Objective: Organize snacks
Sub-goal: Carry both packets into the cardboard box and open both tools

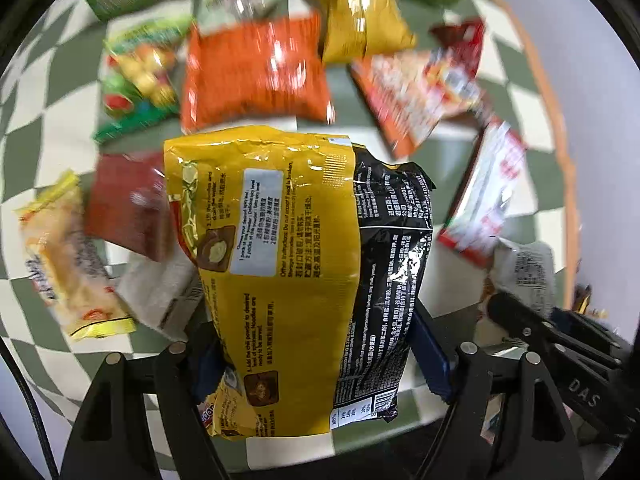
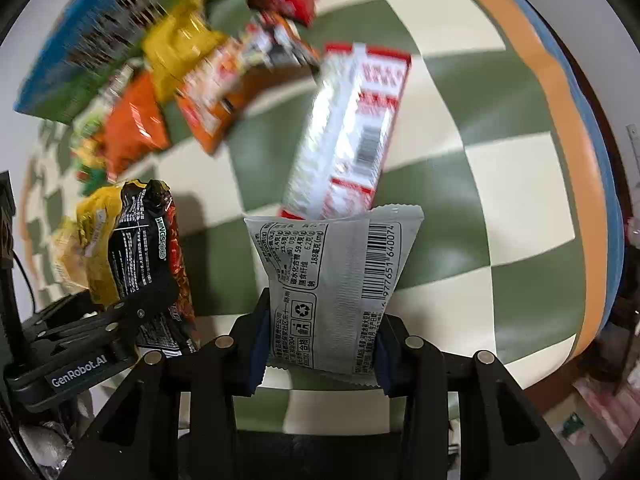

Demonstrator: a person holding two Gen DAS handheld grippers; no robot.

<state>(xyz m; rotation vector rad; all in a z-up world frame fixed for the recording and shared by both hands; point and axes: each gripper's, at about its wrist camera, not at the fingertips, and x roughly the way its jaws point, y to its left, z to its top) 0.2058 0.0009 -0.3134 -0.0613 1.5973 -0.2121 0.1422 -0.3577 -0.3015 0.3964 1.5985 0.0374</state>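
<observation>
The left gripper (image 1: 316,340) is pointing down at the table, its jaws pinching a yellow-and-black noodle packet (image 1: 296,276) by the lower half. The packet's back is showing English and Chinese cooking steps, among them "Add the chili powder to desired level of spiciness", and from the right wrist view its side is reading "WINGSFOOD". The left tool's arm is carrying "GenRobot.AI" in white.

The right gripper (image 2: 320,340) is tilting steeply downward, jaws pressed onto a small grey sachet (image 2: 332,280) printed with a nutrition table, a recycling mark and a barcode with the digits 977651 640074. Its arm is showing "DAS" in the left wrist view.

Both packets are hanging clear above a green-and-cream checked tablecloth (image 2: 500,208) with an orange border. Lying on it, blurred, are an orange bag (image 1: 256,76), a yellow bag (image 1: 364,20) and a red-and-white pack (image 2: 352,132) with a barcode.
</observation>
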